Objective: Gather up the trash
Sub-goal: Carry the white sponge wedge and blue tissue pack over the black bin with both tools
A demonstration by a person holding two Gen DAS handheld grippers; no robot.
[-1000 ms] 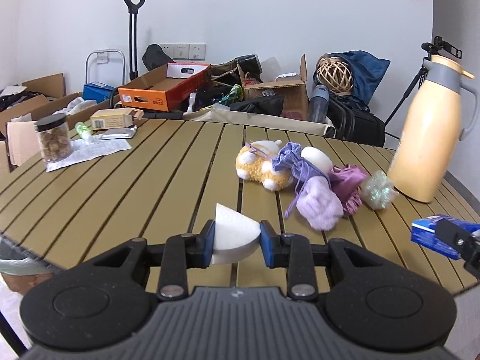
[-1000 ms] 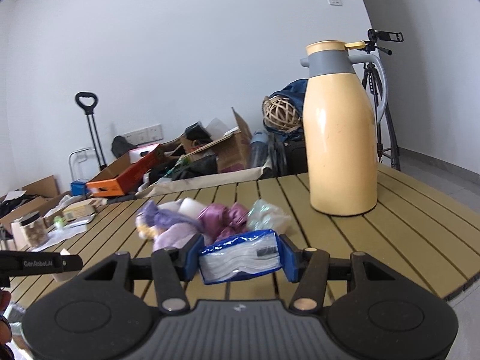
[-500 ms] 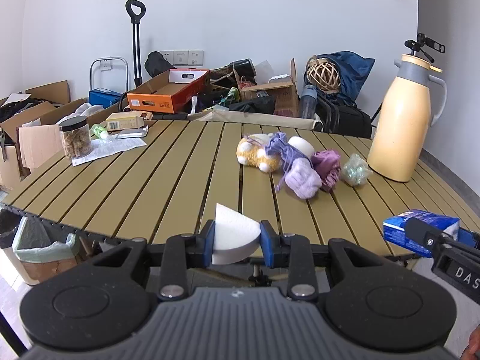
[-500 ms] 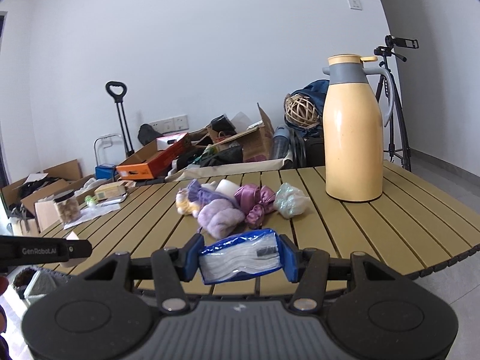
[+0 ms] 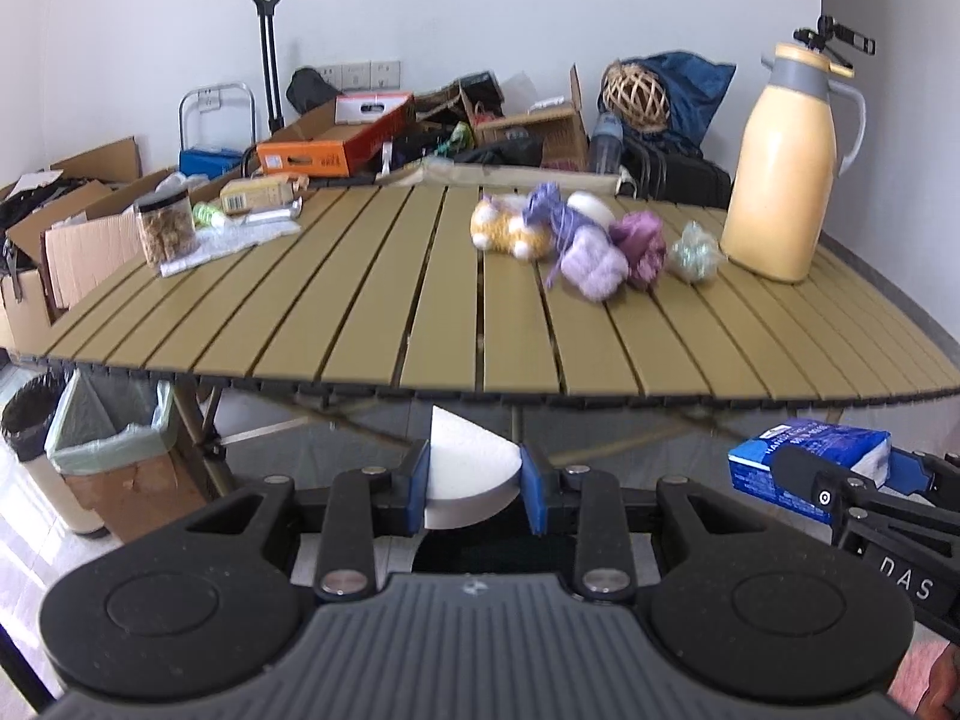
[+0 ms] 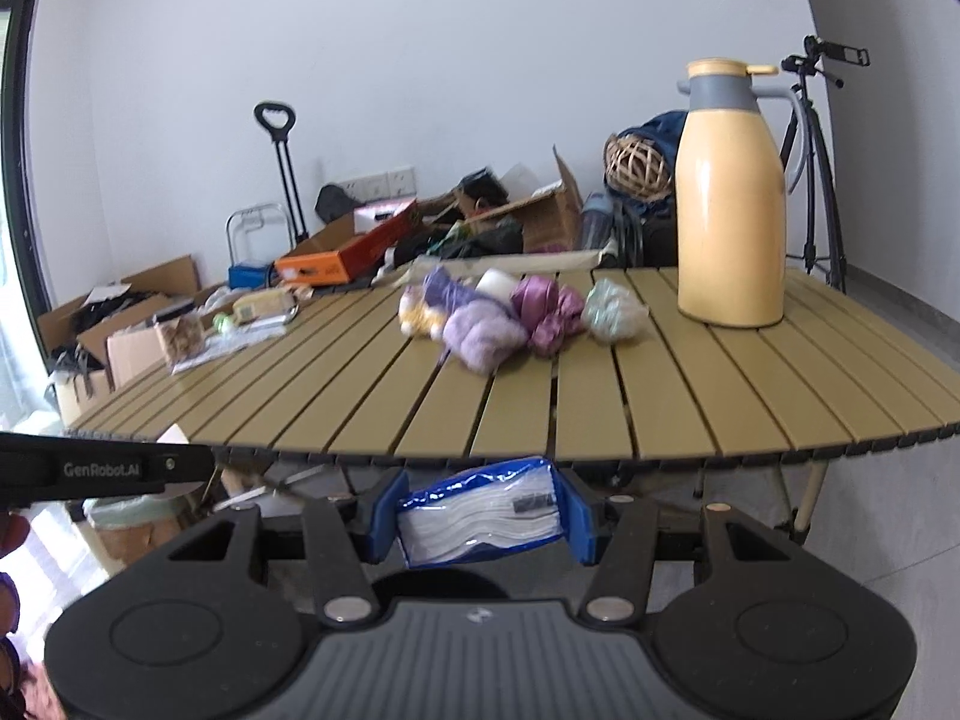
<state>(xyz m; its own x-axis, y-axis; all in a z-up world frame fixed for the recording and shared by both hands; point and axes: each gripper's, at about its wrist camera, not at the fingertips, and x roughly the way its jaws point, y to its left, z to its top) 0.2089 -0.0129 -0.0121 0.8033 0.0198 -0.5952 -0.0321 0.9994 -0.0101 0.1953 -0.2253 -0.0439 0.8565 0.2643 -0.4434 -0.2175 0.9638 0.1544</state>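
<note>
Two items of trash, held off the near edge of the slatted olive table (image 5: 372, 300) for binning: left gripper (image 5: 474, 480) clamped narrowly on a white foam wedge (image 5: 465, 468), right gripper (image 6: 480, 516) half-closed around a blue plastic tissue pack (image 6: 483, 513), lined cardboard bin (image 5: 114, 444) low left.

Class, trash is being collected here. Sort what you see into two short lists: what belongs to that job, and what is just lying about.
Part of the job:
- white foam piece, held in the left tongs
- blue tissue pack, held in the right tongs
- lined bin beside the table

Just lying about:
- yellow jug
- plush toy
- purple cloth bundles
- snack jar
</note>
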